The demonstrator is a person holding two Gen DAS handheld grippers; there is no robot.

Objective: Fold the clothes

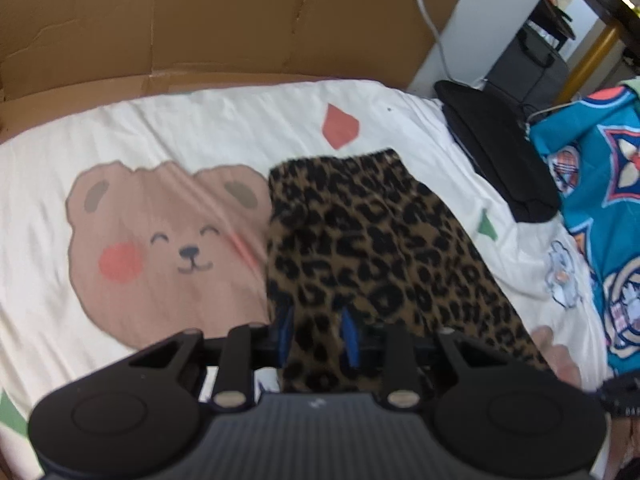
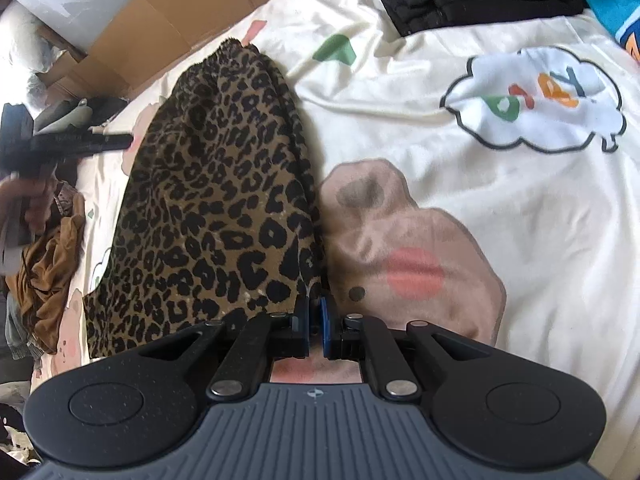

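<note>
A leopard-print garment (image 1: pixel 360 240) lies lengthwise across a bed whose cream sheet (image 1: pixel 200 128) carries a smiling brown bear print (image 1: pixel 160 248), a red shape and a green one. The left gripper (image 1: pixel 316 340) has its jaws parted around the near end of the garment, the cloth running between the blue pads; whether they press it cannot be told. In the right wrist view, the right gripper (image 2: pixel 316 320) has its jaws drawn together, pinching the garment's (image 2: pixel 216 208) near corner at the edge beside the bear print (image 2: pixel 412 264). A speech-cloud print (image 2: pixel 536 100) with coloured letters sits further along the sheet (image 2: pixel 440 160). Flattened cardboard (image 1: pixel 200 24) stands against the bed's far edge. Folded black clothing (image 1: pixel 500 152) rests at the far right corner of the bed, next to a teal patterned fabric (image 1: pixel 600 200). A heap of brown clothes (image 2: pixel 48 264) lies at the bed's left edge, below a hand holding the other gripper.
</note>
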